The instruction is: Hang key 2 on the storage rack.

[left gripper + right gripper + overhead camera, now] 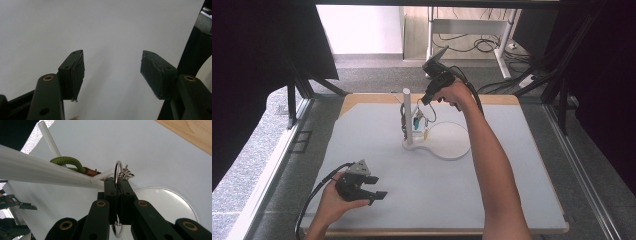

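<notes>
A white stand (407,115) with an upright post and side pegs rises from a round white base (452,142) at the middle of the table. Small keychains (418,121) hang from its pegs. My right gripper (426,101) reaches down to a peg from the far side. Its jaws are shut on a metal key ring (118,168) at the tip of a white peg (102,175). A green cord loop (66,161) with a brown end hangs on that same peg. My left gripper (377,187) rests low near the front left, open (112,53) with nothing between its pads (76,72).
A pale grey mat (492,200) covers the wooden table (372,97), whose edge shows at the back. Black frame struts (292,100) and dark curtains stand on both sides. A desk frame and cables (482,45) lie on the floor beyond.
</notes>
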{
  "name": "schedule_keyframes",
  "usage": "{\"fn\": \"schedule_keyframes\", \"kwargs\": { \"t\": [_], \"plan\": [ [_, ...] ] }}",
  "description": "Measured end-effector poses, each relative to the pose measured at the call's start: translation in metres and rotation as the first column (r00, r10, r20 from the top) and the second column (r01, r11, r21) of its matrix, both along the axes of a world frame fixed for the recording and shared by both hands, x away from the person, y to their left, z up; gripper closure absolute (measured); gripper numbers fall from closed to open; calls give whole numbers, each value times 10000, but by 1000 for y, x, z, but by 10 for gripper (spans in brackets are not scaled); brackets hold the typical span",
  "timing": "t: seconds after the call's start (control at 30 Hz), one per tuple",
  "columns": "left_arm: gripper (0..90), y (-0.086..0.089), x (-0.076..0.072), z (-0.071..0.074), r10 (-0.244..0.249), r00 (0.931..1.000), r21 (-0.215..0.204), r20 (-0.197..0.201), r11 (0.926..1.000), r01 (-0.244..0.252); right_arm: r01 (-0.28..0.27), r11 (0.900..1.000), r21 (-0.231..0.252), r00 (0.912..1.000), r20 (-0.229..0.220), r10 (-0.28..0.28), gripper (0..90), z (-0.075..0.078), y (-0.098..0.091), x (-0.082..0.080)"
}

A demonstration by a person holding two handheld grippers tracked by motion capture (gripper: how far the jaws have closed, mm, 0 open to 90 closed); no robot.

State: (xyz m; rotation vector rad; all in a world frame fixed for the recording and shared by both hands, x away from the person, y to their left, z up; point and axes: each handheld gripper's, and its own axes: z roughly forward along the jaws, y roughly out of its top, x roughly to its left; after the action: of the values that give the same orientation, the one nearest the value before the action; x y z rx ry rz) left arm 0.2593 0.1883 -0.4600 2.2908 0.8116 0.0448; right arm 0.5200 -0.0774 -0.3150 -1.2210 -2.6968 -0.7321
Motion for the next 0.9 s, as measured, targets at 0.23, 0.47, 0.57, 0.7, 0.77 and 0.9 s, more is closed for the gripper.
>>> {"fn": "schedule_keyframes", "kwargs": {
  "t": [0.23, 0.47, 0.57, 0.7, 0.77, 0.9],
  "plan": [
    [363, 0, 0, 0, 28, 10000, 7, 26, 10000, -28, -202, 9998, -33, 9998, -79, 201, 872, -7, 9, -3],
    [363, 1, 1, 0, 68, 10000, -1, 52, 10000, -68, -373, 9993, 65, 9992, -123, 374, 871, -16, 11, -9],
    [363, 1, 1, 0, 101, 9999, 32, 9, 9999, -101, -436, 9990, 77, 9988, -213, 438, 870, -21, 10, -12],
    [363, 0, 1, -1, 120, 9999, 55, -11, 9999, -120, -558, 9983, 187, 9982, -195, 561, 864, -26, 10, -15],
    [363, 0, 1, -1, 119, 9999, 60, -18, 9999, -119, -619, 9980, 148, 9978, -232, 623, 859, -27, 11, -16],
    [363, 0, 1, -1, 117, 9999, 70, -15, 9999, -117, -780, 9969, 69, 9965, -302, 782, 826, -31, 13, -20]
  ]
}}
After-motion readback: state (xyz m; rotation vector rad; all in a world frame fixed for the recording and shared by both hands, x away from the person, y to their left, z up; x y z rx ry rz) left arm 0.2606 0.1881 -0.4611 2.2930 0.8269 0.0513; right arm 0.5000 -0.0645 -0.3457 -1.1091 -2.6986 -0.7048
